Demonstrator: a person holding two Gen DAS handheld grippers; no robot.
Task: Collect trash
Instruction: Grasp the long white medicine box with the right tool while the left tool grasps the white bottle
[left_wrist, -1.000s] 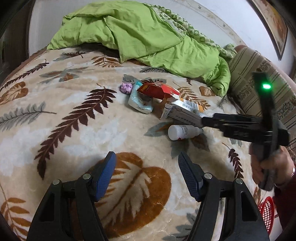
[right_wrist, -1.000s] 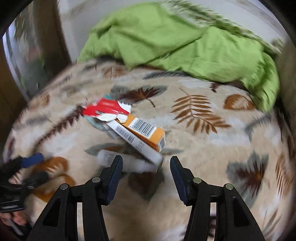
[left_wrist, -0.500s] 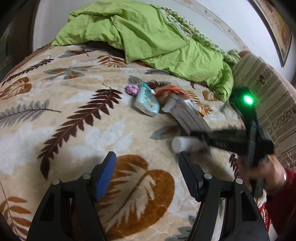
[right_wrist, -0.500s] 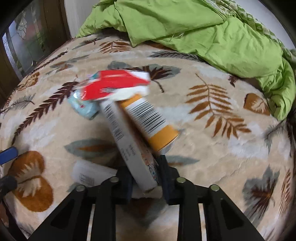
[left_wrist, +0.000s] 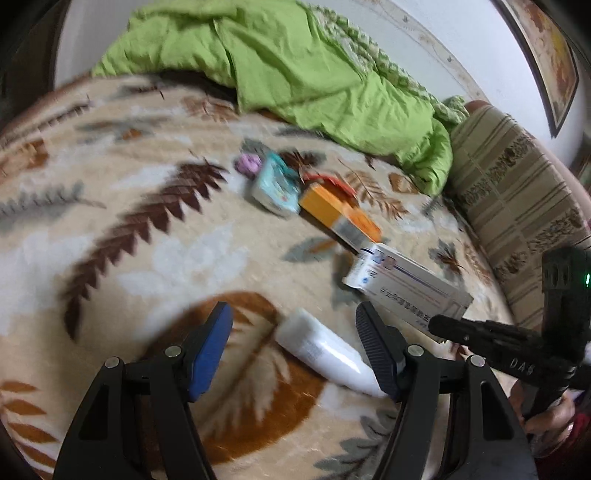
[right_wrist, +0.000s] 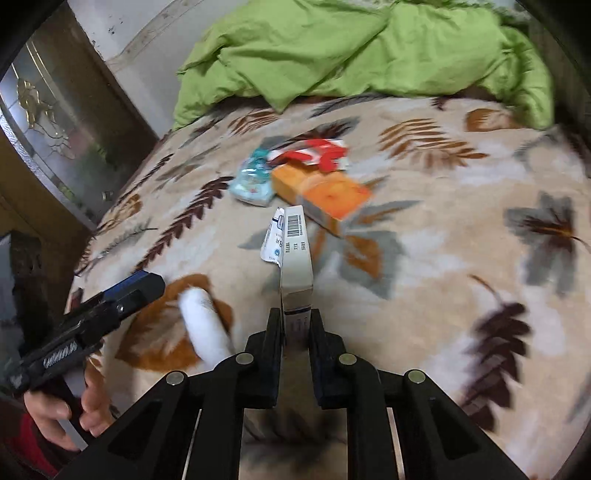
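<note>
My right gripper (right_wrist: 296, 321) is shut on one end of a long white carton (right_wrist: 295, 254), held clear of the bedspread; the same white carton (left_wrist: 406, 284) shows in the left wrist view with the right gripper (left_wrist: 443, 326) at its near end. My left gripper (left_wrist: 293, 332) stands open over a white tube (left_wrist: 325, 350) lying between its fingers, untouched. That white tube (right_wrist: 207, 325) lies beside my left gripper (right_wrist: 136, 286). Farther back lie an orange box (left_wrist: 338, 216), a pale blue packet (left_wrist: 275, 184), a red wrapper (right_wrist: 317, 153) and a small purple wad (left_wrist: 248, 164).
A leaf-patterned bedspread (left_wrist: 129, 240) covers the bed. A crumpled green quilt (left_wrist: 295, 70) lies along the far side. A striped cushion (left_wrist: 517, 195) borders the right. A person's hand (right_wrist: 66, 410) holds the left gripper's handle. A dark wooden cabinet (right_wrist: 66, 122) stands to the left.
My right gripper closed on the white carton and pulled it away from the pile toward me. The orange box shifted. My left gripper drew closer over the white tube, still open.
</note>
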